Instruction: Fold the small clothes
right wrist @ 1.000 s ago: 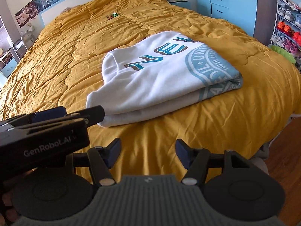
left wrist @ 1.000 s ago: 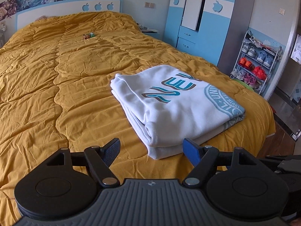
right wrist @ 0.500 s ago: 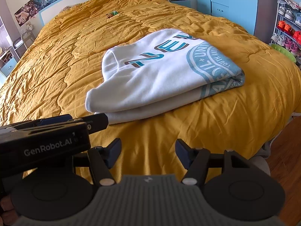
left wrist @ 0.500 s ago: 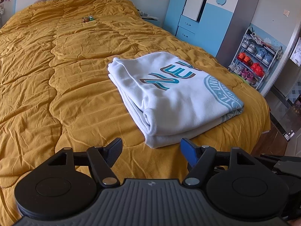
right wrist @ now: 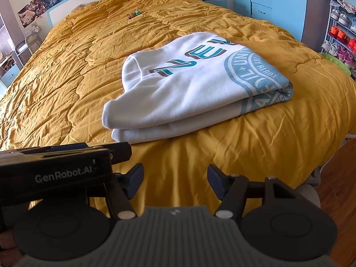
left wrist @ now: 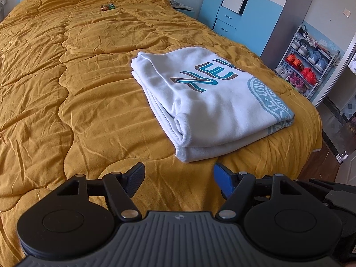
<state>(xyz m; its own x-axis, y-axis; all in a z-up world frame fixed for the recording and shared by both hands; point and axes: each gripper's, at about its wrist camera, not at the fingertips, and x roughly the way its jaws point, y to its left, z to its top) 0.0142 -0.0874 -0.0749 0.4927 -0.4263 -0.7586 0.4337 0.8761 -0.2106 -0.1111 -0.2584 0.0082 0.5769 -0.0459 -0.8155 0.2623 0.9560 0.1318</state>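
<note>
Both claws hang above the near edge of the mustard-yellow quilted bedspread (left wrist: 93, 93), empty. Left gripper (left wrist: 179, 176) has its dark-padded fingers spread apart; right gripper (right wrist: 174, 178) likewise stands wide, just beside the left one. Ahead of them, apart from either, the folded white sweatshirt with teal lettering and a round seal print (left wrist: 211, 104) (right wrist: 191, 84) lies flat on the bedspread, near its right-hand side.

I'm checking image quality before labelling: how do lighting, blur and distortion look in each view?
Left wrist view: daylight, the folded white sweatshirt slightly overexposed with a soft edge halo; fisheye bends the wardrobe. Right wrist view: similar glow on the sweatshirt, mild softness on the yellow quilt, corners vignetted black; the left claw intrudes at lower left.
</note>
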